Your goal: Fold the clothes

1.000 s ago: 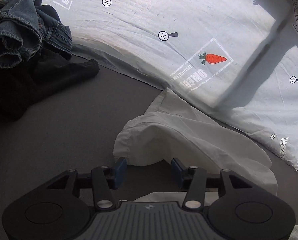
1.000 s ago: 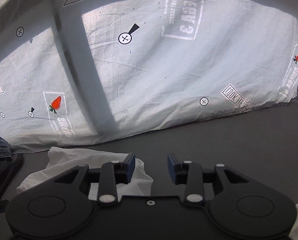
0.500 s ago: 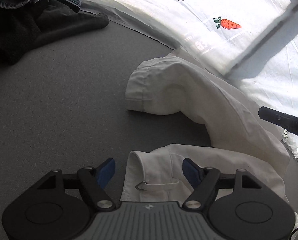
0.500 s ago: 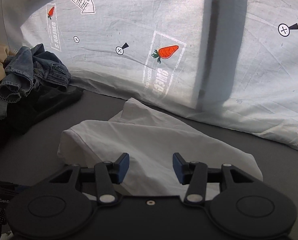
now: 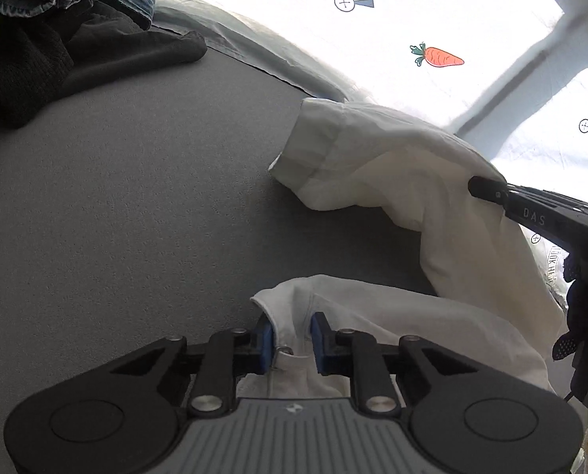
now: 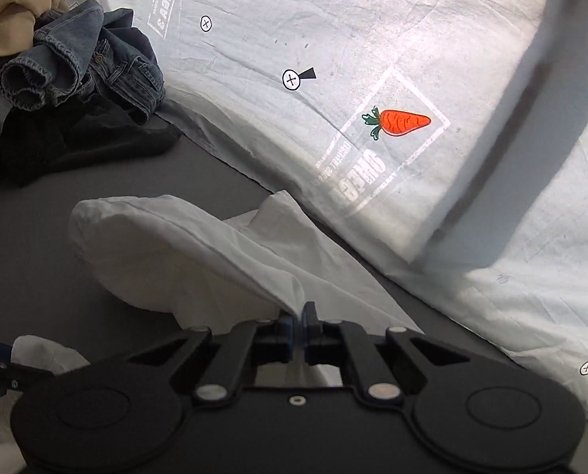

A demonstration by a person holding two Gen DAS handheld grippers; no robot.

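A crumpled white shirt lies on the grey table. In the left wrist view my left gripper is shut on the shirt's collar edge, fabric bunched between its blue pads. The right gripper's black body reaches in from the right over the shirt. In the right wrist view the white shirt spreads ahead, and my right gripper is shut on a raised fold of it, pads nearly touching. A cuffed sleeve end points left.
A pile of blue jeans, a black garment and beige cloth sits at the far left. A white printed sheet with a carrot mark rises behind the table. A gloved hand holds the right gripper.
Both grippers were open over the shirt half a second ago; now each has shut on white fabric, the left at the collar, the right on a fold, which lifts slightly.
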